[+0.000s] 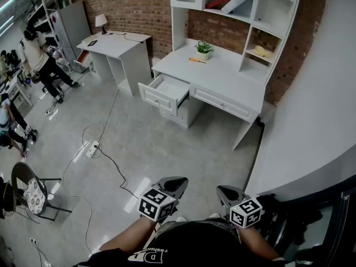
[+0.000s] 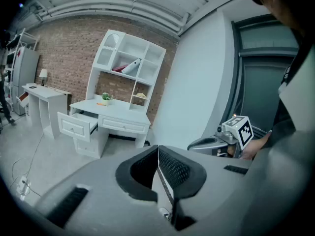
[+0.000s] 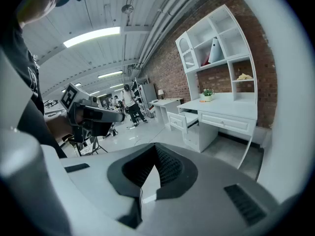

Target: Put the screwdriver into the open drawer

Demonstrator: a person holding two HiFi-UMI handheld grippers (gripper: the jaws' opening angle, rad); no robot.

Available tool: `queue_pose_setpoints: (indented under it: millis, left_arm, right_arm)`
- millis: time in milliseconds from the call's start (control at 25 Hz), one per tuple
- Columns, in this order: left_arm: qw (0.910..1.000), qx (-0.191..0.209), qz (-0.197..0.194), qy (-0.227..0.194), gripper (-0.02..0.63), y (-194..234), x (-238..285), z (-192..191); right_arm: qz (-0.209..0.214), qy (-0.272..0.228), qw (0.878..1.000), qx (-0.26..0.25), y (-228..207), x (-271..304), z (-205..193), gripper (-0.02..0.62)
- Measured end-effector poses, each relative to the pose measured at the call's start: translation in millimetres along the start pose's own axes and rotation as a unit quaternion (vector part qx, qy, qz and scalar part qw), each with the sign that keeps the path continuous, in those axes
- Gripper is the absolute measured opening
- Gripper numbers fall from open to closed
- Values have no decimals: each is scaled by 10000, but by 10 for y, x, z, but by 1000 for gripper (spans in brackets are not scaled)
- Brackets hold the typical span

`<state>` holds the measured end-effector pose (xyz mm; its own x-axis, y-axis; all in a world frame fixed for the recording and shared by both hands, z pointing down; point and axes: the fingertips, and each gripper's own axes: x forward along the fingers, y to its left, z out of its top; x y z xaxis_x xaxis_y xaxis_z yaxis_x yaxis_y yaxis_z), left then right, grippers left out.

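Observation:
An orange screwdriver lies on the white desk top, beside a small potted plant. The desk's left drawer stands pulled open. Both grippers are far from the desk, low in the head view near the person's body. My left gripper is shut with nothing in it; in the left gripper view its jaws meet. My right gripper is also shut and holds nothing. In the left gripper view the screwdriver and the open drawer show in the distance.
A second white desk stands to the left. Cables and a power strip trail across the grey floor. A chair is at the lower left, and people work at the far left. A curved white wall rises on the right.

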<state>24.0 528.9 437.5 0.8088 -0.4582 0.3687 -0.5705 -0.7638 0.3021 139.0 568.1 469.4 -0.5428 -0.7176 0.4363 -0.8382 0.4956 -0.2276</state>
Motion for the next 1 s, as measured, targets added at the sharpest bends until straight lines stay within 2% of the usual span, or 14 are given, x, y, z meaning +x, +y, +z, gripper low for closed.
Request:
queue_pose_setpoints:
  millis: [520,800,1000]
  left_arm:
    - [10000,28,48,-46,20,87,-63,8]
    - [9999,-72,111,-69,20,157,-118,-8]
    - [9995,-254,118,142,20,228,-137,-156]
  right_arm:
    - [78,45,9999,-82,79,72,35,3]
    - [258,-23,9992,-317,226,155,111,5]
    - [322,-19,9993,-212,249,219,103,5]
